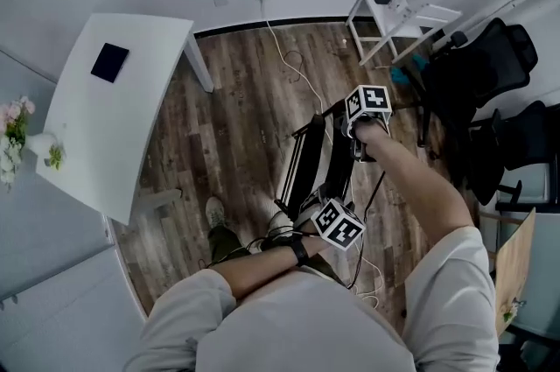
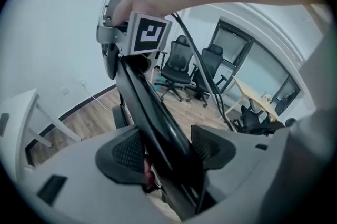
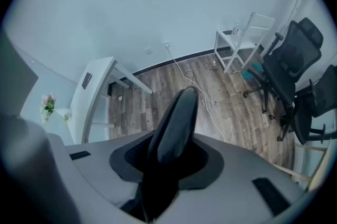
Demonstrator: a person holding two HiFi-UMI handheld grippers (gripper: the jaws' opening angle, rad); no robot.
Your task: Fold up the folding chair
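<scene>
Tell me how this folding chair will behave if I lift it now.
Probably stiff: the folding chair has a frame of rigid-looking black bars. Possibly slippery: the part in the right tongs is smooth and glossy. Likely tippy: it stands folded nearly flat on the wood floor, steadied only by these and the left tongs.

Soft, even indoor light; strong fisheye bending, dark rounded corners, close parts blurred.
</scene>
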